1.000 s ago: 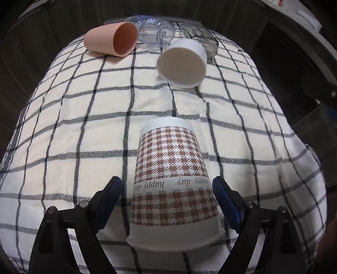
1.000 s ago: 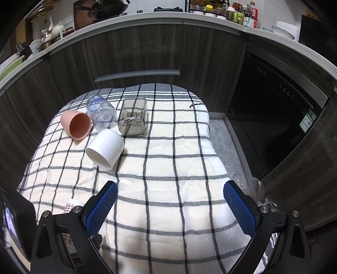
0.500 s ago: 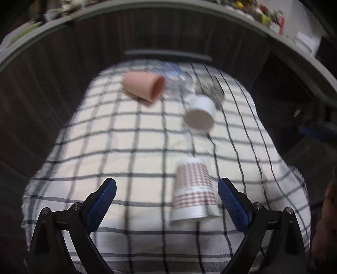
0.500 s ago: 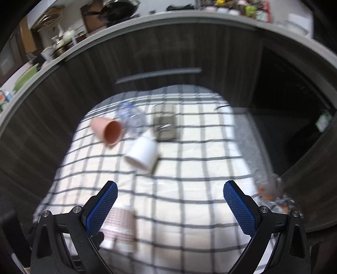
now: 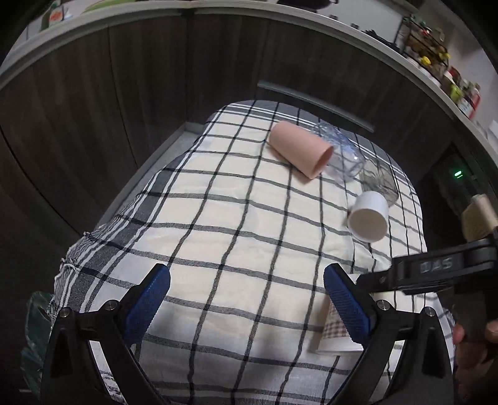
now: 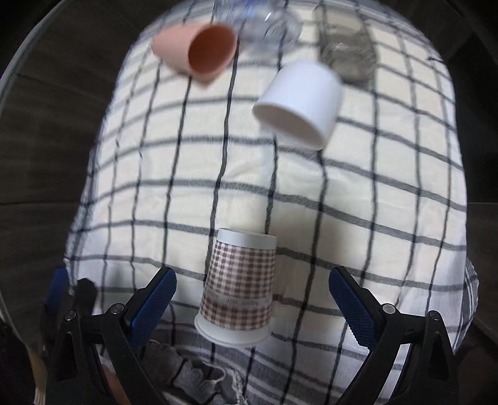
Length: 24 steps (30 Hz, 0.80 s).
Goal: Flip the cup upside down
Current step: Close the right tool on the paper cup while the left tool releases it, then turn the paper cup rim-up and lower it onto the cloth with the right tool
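A paper cup with a brown houndstooth pattern (image 6: 238, 289) stands upside down on the checked cloth (image 6: 358, 202), rim down. My right gripper (image 6: 252, 296) is open, its blue pads either side of the cup and apart from it. In the left wrist view only a corner of the cup (image 5: 334, 327) shows behind the right pad. My left gripper (image 5: 246, 299) is open and empty above bare cloth (image 5: 233, 224), left of the cup. The right gripper's black body (image 5: 435, 271) crosses that view at the right.
A pink cup (image 6: 196, 46), a white cup (image 6: 298, 102), a clear plastic cup (image 6: 264, 21) and a glass (image 6: 345, 53) lie on their sides at the far end of the cloth. Dark cabinet fronts (image 5: 155, 78) surround the table.
My left gripper has drawn back and swung left away from the patterned cup. My right gripper has come down and forward, and the cup now stands between its open pads.
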Tool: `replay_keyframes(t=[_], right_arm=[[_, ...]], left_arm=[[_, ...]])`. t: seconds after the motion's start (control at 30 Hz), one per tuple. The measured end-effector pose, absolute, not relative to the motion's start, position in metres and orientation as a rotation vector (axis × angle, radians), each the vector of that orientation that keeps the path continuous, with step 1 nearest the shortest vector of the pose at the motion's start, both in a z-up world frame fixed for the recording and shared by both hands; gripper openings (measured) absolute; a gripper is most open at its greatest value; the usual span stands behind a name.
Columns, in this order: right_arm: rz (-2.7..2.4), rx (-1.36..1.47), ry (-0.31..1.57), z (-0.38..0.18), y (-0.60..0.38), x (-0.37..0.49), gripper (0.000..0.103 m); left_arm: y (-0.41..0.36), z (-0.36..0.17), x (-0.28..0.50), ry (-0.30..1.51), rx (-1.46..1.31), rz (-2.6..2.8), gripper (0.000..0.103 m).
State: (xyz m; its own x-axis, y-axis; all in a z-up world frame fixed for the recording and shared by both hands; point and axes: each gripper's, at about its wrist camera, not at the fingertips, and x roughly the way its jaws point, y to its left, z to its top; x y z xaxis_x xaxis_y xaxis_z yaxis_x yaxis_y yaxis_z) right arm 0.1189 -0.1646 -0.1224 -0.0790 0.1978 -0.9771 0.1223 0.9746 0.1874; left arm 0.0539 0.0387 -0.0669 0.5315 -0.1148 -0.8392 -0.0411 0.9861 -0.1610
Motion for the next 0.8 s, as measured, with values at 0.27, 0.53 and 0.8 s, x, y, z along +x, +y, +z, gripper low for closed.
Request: replay_keyframes(t=[0.27, 0.53, 0.8], right_arm=[[0.045, 0.198, 1.876, -0.161, -0.143, 0.132, 0.096], [0.014, 0.199, 2.017, -0.197, -0.136, 0.131, 0.083], [0.022, 0.209, 2.039, -0.214, -0.128, 0.120, 0.059]], left_arm=[[0.053, -0.080, 0.071, 1.036, -0.232, -0.050, 0.100], [0.063, -0.097, 0.084, 1.084, -0.275, -0.050, 0.100], [0.065, -0.104, 0.087, 1.103, -0.274, -0.042, 0.100]])
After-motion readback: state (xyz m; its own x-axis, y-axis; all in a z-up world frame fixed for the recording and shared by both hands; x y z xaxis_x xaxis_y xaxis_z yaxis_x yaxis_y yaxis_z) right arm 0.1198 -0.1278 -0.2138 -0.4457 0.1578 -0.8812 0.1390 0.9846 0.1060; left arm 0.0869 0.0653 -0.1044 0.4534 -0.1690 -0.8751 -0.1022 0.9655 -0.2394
